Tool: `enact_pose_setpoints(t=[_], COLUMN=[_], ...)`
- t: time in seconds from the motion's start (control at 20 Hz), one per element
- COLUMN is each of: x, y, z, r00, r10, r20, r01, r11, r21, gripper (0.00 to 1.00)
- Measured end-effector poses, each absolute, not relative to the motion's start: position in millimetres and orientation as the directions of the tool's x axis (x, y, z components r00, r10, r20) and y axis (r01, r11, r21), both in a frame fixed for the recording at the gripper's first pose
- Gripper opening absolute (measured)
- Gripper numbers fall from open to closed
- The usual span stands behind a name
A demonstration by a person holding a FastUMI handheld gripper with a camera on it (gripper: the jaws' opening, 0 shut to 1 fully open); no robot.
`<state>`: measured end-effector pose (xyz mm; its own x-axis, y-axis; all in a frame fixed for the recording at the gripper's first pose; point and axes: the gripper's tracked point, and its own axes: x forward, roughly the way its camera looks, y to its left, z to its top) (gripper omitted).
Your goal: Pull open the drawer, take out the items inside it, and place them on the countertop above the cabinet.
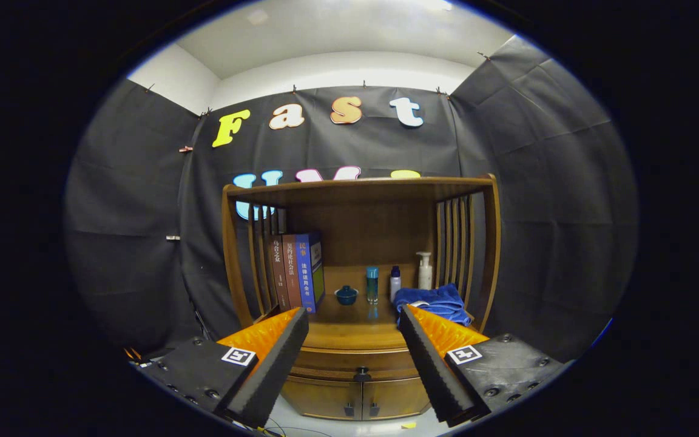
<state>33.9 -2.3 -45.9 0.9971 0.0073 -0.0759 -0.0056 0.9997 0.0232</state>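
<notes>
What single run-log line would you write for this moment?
phase: approach | gripper: open, holding nothing | drawer: closed, knob ahead between fingers | countertop: books, bottles, blue towel

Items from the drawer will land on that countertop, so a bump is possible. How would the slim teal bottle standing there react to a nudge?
The slim teal bottle stands tall and narrow, so it would probably tip rather than slide. Being round, it may then roll across the glossy wooden countertop. The small white bottle right beside it could be knocked too. The tool hangs open, short of the countertop.
</notes>
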Motion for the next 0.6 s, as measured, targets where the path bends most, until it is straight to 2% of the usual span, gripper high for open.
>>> enact_pose_setpoints(t=[0.6], x=[97.8], y=[-17.6], z=[-174.2], r00=[0.966], r10=[-0.006], r20=[-0.257], r01=[0.021], r11=[0.998], r21=[0.054], gripper=[1.00])
